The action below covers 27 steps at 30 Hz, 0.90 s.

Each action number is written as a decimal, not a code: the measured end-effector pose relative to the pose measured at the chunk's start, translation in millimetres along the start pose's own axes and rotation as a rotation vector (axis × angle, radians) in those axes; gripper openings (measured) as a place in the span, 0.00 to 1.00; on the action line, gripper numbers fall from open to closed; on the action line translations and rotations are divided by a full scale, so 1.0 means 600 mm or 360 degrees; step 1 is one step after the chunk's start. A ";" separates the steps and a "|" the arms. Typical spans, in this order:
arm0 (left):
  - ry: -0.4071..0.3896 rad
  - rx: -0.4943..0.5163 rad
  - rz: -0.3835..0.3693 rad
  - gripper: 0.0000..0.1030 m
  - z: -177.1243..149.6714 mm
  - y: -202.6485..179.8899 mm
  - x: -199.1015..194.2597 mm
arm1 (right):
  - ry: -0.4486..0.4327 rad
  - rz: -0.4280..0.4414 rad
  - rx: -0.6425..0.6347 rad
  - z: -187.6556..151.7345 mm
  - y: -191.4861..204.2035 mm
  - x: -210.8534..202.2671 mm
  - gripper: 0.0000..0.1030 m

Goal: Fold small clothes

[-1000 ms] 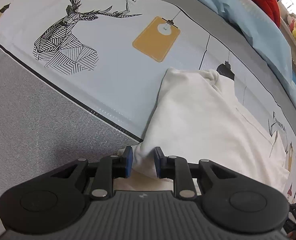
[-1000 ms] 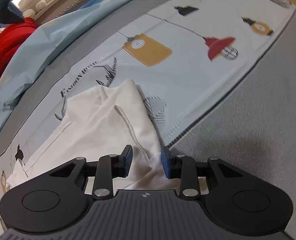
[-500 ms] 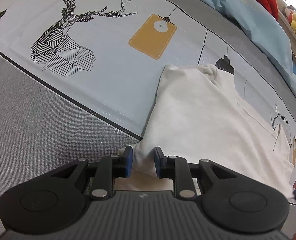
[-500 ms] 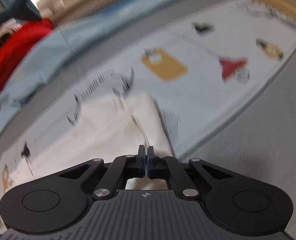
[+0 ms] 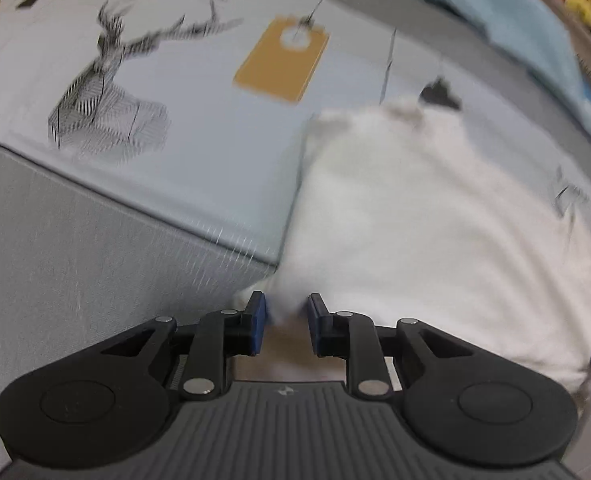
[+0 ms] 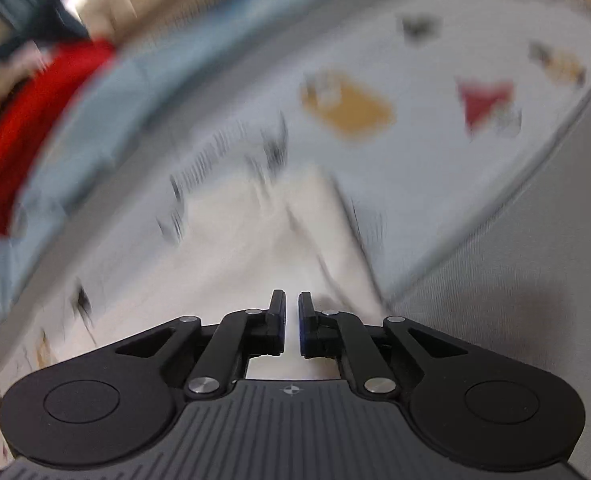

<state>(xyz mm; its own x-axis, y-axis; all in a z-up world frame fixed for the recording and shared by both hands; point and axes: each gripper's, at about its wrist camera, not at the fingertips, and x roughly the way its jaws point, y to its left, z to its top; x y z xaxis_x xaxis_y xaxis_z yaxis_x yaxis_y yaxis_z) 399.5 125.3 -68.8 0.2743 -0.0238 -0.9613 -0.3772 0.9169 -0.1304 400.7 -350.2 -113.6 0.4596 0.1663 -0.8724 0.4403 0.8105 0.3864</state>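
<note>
A small white garment lies on a printed sheet, blurred by motion. My left gripper is shut on its near left corner, and the white cloth bunches between the blue pads. In the right wrist view the same garment runs in taut folds towards my right gripper. That gripper's jaws stand a narrow gap apart and are opening slightly. White cloth fills the gap and the pads still touch it.
The sheet shows a deer, a yellow lamp and a red lamp. Grey fabric borders it at the near left and the near right. A light blue blanket and a red cloth lie at the far side.
My right gripper went from open around the garment's edge to closed on it, then eased a little. Both views have become blurred and the garment now looks pulled taut. The left grip is unchanged.
</note>
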 end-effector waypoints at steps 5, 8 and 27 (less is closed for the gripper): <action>-0.0100 0.0033 -0.0059 0.24 -0.005 -0.005 -0.031 | -0.0087 -0.0065 -0.0045 -0.004 0.002 -0.028 0.06; 0.0015 0.0145 -0.0010 0.24 -0.025 -0.013 -0.009 | -0.0236 -0.0011 -0.0117 -0.005 0.010 -0.085 0.07; -0.0754 0.0427 -0.0295 0.24 -0.395 0.117 -0.343 | -0.0171 0.0574 -0.1345 -0.518 0.073 -0.350 0.08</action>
<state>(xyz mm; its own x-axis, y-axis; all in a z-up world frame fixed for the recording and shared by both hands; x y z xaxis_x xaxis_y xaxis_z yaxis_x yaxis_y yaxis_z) 106.9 100.4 62.5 0.7042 -0.0697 -0.7066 -0.0640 0.9849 -0.1610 83.7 -175.1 -6.8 0.5473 0.4695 -0.6929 -0.4331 0.8672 0.2456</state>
